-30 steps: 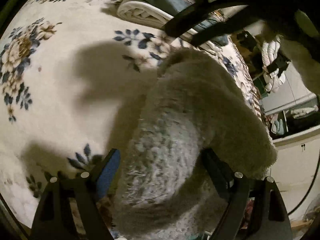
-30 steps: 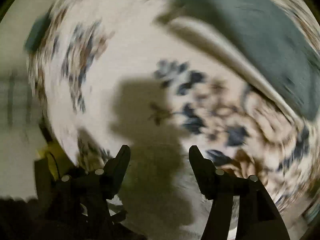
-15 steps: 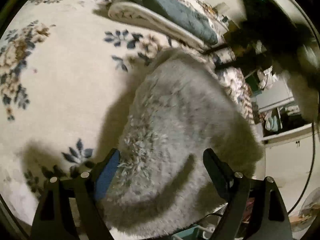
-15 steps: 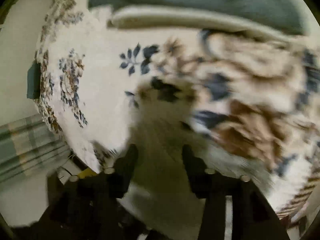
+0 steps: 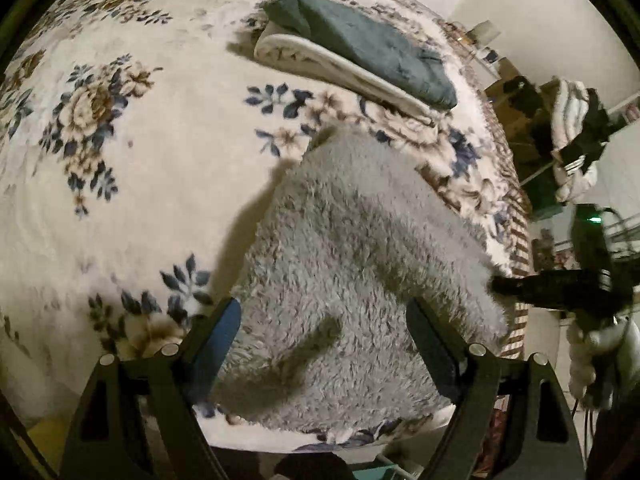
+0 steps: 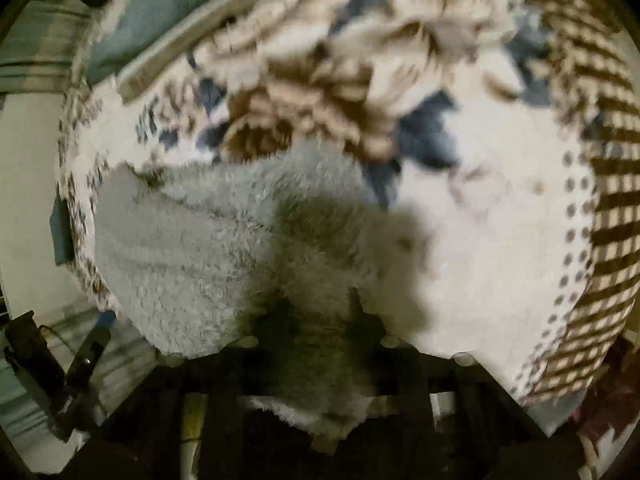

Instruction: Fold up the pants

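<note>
The fluffy grey pants (image 5: 352,256) lie folded on the floral bed cover (image 5: 120,184), near its front edge. My left gripper (image 5: 324,344) is open and empty, its fingers (image 5: 216,340) spread just above the near part of the pants. In the right wrist view the pants (image 6: 208,248) bunch between the closed jaws of my right gripper (image 6: 320,320), which is shut on their right edge. The right gripper also shows in the left wrist view (image 5: 520,286), pinching that same edge.
A folded teal garment (image 5: 368,48) lies on a white folded cloth (image 5: 336,68) at the far side of the bed. Shelves and hanging clothes (image 5: 572,140) stand to the right, past the bed's checked border (image 6: 600,240). The floor is just below the front edge.
The pants dropped from my left gripper's hold and now lie flat on the bed. My right gripper swung in and closed on their right edge. The left fingers stayed open.
</note>
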Tool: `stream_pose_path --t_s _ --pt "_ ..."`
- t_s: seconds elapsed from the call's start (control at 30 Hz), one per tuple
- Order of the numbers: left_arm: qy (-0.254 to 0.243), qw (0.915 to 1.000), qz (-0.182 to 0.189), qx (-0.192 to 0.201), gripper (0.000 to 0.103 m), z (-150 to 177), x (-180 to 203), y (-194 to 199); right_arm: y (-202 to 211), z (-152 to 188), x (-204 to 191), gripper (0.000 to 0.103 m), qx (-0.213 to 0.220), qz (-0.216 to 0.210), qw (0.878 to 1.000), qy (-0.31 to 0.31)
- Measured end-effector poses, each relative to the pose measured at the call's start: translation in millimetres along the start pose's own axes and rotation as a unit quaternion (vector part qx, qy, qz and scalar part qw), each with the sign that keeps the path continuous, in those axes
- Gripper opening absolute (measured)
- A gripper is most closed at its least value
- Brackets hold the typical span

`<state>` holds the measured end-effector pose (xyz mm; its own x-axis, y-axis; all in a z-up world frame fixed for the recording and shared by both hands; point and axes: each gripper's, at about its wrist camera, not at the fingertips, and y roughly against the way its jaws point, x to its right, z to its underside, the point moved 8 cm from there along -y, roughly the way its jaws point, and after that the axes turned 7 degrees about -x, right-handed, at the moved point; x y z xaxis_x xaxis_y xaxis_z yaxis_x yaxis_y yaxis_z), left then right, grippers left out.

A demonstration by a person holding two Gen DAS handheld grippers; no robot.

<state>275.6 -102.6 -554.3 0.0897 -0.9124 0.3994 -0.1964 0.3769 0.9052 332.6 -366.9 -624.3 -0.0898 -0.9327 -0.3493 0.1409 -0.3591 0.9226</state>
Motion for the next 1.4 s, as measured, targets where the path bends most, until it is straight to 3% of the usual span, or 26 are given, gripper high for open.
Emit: stream_pose_path --t_s 0.2,0.3,0.4,0.5,0.53,0.63,0.73,0.8,0.87,0.9,0.93,0.97,1.03,1.1,1.2,1.3,1.37,1.4 --pt "-0.013 0.9996 -0.026 0.001 0.084 -7.4 16.8 -0.5 72.5 -11.0 -11.4 0.019 0.120 0.027 0.991 0.054" --pt "-0.032 0.9984 -0.046 0.002 0.084 -15.9 23.7 -3.3 73.3 -29.7 -5.7 0.020 0.126 0.030 0.990 0.050" --pt "-0.048 0.9970 -0.060 0.000 0.084 -24.8 27.9 -9.9 30.1 -40.1 20.7 0.029 0.050 0.010 0.999 0.013" --pt "-0.059 0.9963 -0.062 0.001 0.084 -42.9 34.4 -15.0 40.8 -26.8 32.0 0.043 0.083 -0.052 0.995 -0.027" --pt "-0.063 0.9960 -0.063 0.003 0.084 -47.8 35.9 -14.7 50.1 -15.5 38.7 0.057 0.100 -0.066 0.992 -0.043" --pt "-0.079 0.9948 -0.062 0.012 0.084 -76.7 47.1 -12.1 62.7 20.7 56.4 0.068 0.122 -0.130 0.978 -0.105" --pt "-0.123 0.9906 -0.060 0.008 0.084 -100.4 70.1 -15.9 32.1 62.7 67.7 0.070 0.092 -0.180 0.964 -0.174" --pt "-0.184 0.9801 -0.072 -0.016 0.084 -111.8 93.9 -33.5 2.9 77.1 67.6 0.070 0.065 -0.207 0.953 -0.211" --pt "-0.222 0.9707 -0.084 -0.038 0.084 -114.7 106.3 -56.0 -28.0 87.2 58.5 0.070 0.048 -0.273 0.929 -0.246" --pt "-0.232 0.9678 -0.085 -0.050 0.084 -113.6 109.2 -64.8 -36.8 89.2 53.6 0.069 0.049 -0.293 0.921 -0.253" --pt "-0.247 0.9627 -0.091 -0.066 0.084 -111.5 112.6 -77.6 -43.7 93.1 48.0 0.053 0.061 -0.308 0.912 -0.263" --pt "-0.265 0.9558 -0.098 -0.080 0.084 -108.2 115.4 -91.4 -46.0 96.5 45.5 0.021 0.066 -0.308 0.911 -0.267" --pt "-0.291 0.9440 -0.119 -0.100 0.084 -102.2 115.5 -113.1 -43.2 105.3 49.2 0.018 0.079 -0.270 0.920 -0.271" --pt "-0.301 0.9381 -0.124 -0.117 0.085 -99.8 112.8 -130.5 -27.8 114.8 61.8 0.016 0.107 -0.217 0.932 -0.271" --pt "-0.286 0.9440 -0.103 -0.130 0.086 -105.7 109.3 -143.8 -30.8 129.8 82.0 0.016 0.083 -0.142 0.945 -0.284" --pt "-0.272 0.9490 -0.081 -0.138 0.086 -109.8 112.0 -147.5 -54.8 128.9 75.0 0.019 0.034 -0.137 0.949 -0.281" --pt "-0.279 0.9484 -0.073 -0.131 0.086 -109.7 116.0 -136.4 -52.1 125.2 60.1 0.028 0.016 -0.141 0.954 -0.263" --pt "-0.283 0.9487 -0.067 -0.125 0.086 -109.8 117.6 -127.5 -40.5 123.7 52.4 0.037 0.027 -0.136 0.958 -0.252"
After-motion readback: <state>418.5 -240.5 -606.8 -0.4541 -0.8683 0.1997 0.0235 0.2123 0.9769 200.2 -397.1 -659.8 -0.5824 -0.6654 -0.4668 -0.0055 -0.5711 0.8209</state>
